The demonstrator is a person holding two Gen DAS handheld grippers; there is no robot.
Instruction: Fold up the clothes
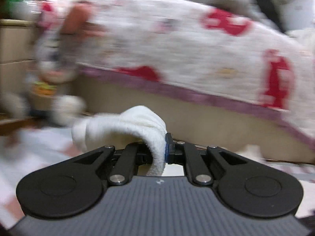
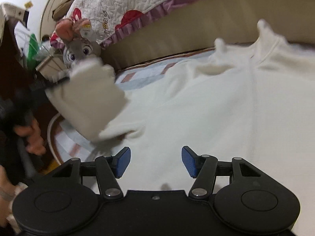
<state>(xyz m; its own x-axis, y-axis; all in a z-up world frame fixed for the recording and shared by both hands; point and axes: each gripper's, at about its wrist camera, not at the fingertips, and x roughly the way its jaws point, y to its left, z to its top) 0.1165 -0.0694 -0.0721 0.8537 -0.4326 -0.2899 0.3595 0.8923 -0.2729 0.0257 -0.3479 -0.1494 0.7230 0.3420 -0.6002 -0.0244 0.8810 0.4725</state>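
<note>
A white sweater (image 2: pixel 206 106) lies spread on the bed, collar at the far right. My left gripper (image 1: pixel 164 149) is shut on a bunched fold of the white sweater (image 1: pixel 130 125), which drapes over its left finger. In the right wrist view that lifted piece, a sleeve or edge (image 2: pixel 88 98), hangs raised at the left, held by the left gripper (image 2: pixel 59 82). My right gripper (image 2: pixel 155 161) is open and empty, its blue pads (image 2: pixel 124 161) just above the sweater's near part.
A white quilt with red prints and a purple frill (image 1: pixel 177 45) is piled at the back over a beige headboard (image 2: pixel 196 25). A grey plush toy (image 2: pixel 80 45) sits at the back left. A patchwork sheet (image 2: pixel 141 74) covers the bed.
</note>
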